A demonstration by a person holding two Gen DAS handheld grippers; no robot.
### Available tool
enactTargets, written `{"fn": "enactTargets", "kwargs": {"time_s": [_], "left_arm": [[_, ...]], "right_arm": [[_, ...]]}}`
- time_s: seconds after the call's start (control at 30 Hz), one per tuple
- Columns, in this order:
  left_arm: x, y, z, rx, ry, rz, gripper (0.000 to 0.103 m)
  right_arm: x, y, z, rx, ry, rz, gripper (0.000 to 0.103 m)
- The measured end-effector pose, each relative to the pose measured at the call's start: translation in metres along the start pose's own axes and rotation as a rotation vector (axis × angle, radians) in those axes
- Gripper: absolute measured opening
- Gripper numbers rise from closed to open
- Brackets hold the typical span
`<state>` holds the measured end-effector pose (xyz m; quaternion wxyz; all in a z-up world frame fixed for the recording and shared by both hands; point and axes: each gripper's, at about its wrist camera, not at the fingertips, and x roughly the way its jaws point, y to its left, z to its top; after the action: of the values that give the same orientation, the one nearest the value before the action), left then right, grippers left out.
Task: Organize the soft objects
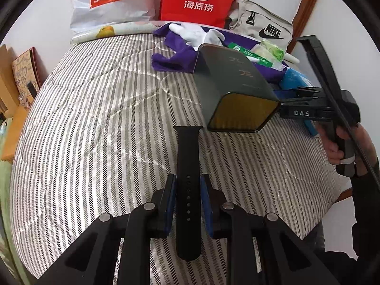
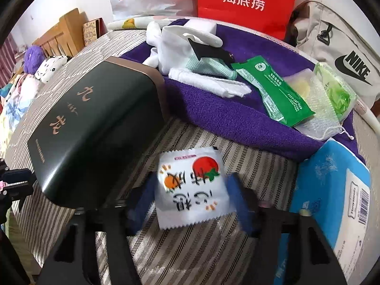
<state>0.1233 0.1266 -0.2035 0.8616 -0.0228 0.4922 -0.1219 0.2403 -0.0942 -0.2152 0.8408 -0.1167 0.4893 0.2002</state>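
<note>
You get bright, even daylight in both views, with soft shadows only. Strong fisheye bending curves the striped bed cover (image 1: pixel 95 118) and leaves black corners around each frame. In the left wrist view a pale sheen runs across the dark box (image 1: pixel 228 71). In the right wrist view the right gripper (image 2: pixel 190 204) and the white sachet (image 2: pixel 192 187) are smeared by motion blur; the rest is sharp.

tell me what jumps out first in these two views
The bright red paper bag with white lettering stands at the far edge of the striped bed cover. Nearer, a dark green box with gold edges lies tilted beside a purple towel heaped with white cloths and packets.
</note>
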Motion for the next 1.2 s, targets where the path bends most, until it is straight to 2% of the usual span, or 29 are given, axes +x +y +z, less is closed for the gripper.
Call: {"fn": "enactTargets", "kwargs": {"time_s": [0.23, 0.27, 0.3, 0.33, 0.57, 0.87, 1.1, 1.2], "left_arm": [[0.001, -0.001, -0.002, -0.006, 0.006, 0.001, 0.02], [0.001, -0.002, -0.002, -0.007, 0.005, -0.002, 0.02], [0.0, -0.002, -0.002, -0.01, 0.004, -0.007, 0.02], [-0.001, -0.003, -0.002, -0.011, 0.002, -0.012, 0.02], [-0.003, -0.014, -0.006, -0.017, -0.007, -0.014, 0.02], [-0.017, -0.043, -0.017, -0.002, -0.018, -0.024, 0.02], [-0.017, -0.07, -0.023, 0.006, -0.021, -0.01, 0.02], [-0.014, -0.078, -0.024, 0.007, -0.02, 0.01, 0.02]], "right_arm": [[-0.007, 0.007, -0.01, -0.015, -0.002, -0.011, 0.039], [-0.009, 0.007, -0.013, -0.011, -0.001, -0.004, 0.034], [-0.011, 0.008, -0.015, -0.008, 0.0, 0.001, 0.019], [-0.013, 0.008, -0.017, -0.001, 0.007, 0.01, 0.014], [-0.036, 0.021, -0.039, -0.005, -0.021, 0.042, 0.014], [-0.091, 0.018, -0.095, 0.032, -0.074, 0.059, 0.014], [-0.105, -0.012, -0.143, 0.134, -0.078, 0.019, 0.014], [-0.105, -0.027, -0.157, 0.171, -0.072, -0.024, 0.014]]}}
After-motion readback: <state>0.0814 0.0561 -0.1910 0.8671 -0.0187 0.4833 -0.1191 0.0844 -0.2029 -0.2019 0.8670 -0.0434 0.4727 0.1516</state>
